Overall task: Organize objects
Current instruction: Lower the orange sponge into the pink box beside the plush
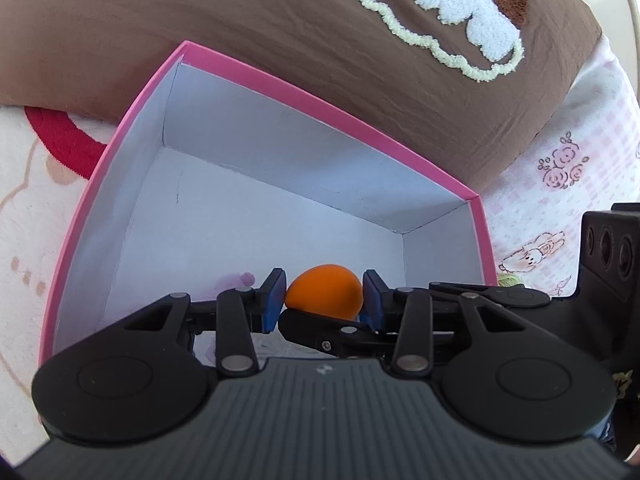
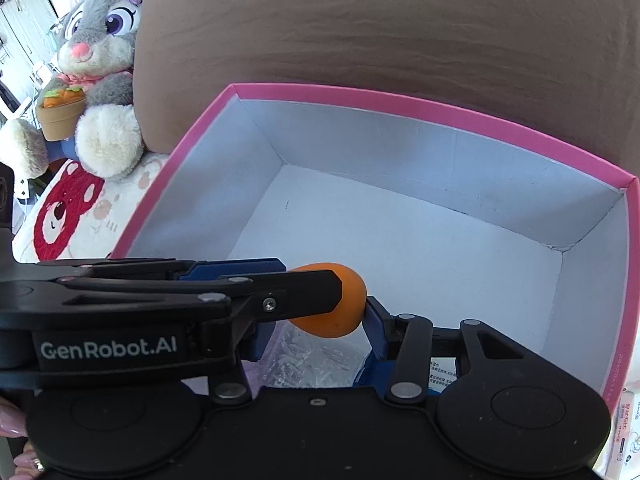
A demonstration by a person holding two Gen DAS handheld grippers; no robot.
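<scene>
Two claws meet over the pink box (image 1: 132,120). Left claw (image 1: 324,296) grips an orange egg-shaped toy (image 1: 326,290) between its blue pads. Right claw (image 2: 320,316) holds a clear packet (image 2: 316,356) just beneath the toy; the left one's finger crosses in front of it. Beyond both, a brown cushion (image 2: 360,32) presses against the box's far wall. A plush rabbit (image 2: 96,52) sits left of the right claw.

An open pink-rimmed cardboard box with white inner walls (image 2: 400,104) is sitting directly in front of a large brown fabric cushion (image 2: 360,32), with a grey plush rabbit toy (image 2: 100,40) sitting to the cushion's left and an orange egg-shaped object (image 1: 324,290) hanging over the box's near interior.
</scene>
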